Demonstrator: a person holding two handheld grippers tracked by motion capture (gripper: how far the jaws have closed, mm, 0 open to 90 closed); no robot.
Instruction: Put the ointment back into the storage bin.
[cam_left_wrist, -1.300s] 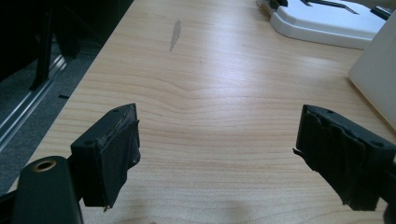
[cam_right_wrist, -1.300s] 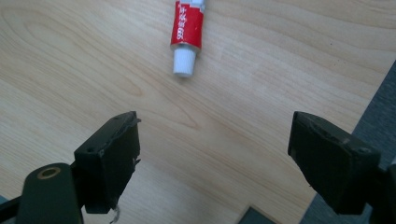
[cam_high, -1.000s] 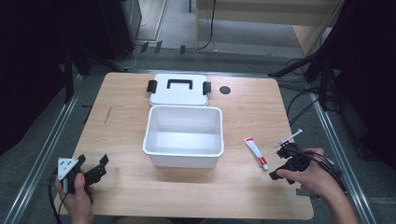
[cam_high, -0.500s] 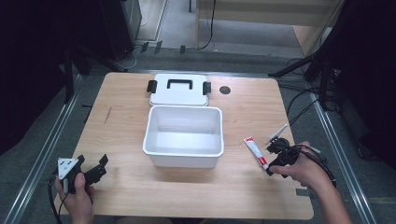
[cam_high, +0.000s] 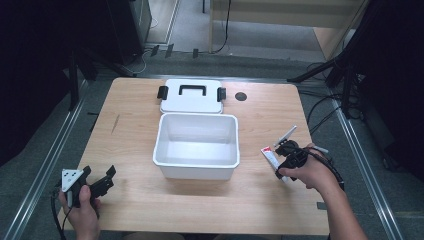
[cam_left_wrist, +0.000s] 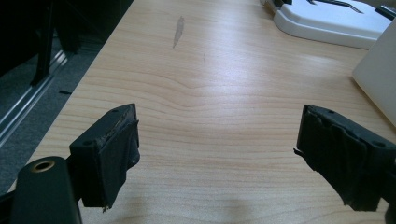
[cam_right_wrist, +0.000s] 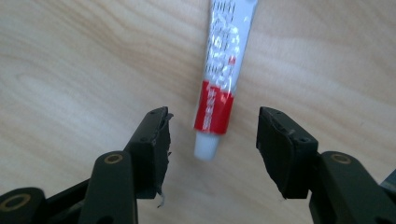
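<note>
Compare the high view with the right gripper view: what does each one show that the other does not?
The high view alone shows the open white box, its lid behind it, and the left gripper resting open.

The right gripper view alone shows the tube's white cap lying between jaws that have just been closing, without touching them.

Both show the red and white tube, the right gripper and the wooden table.

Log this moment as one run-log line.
right gripper: jaws closing, astride tube cap end, pads not touching | left gripper: open, idle over table | box: open, lid behind
</note>
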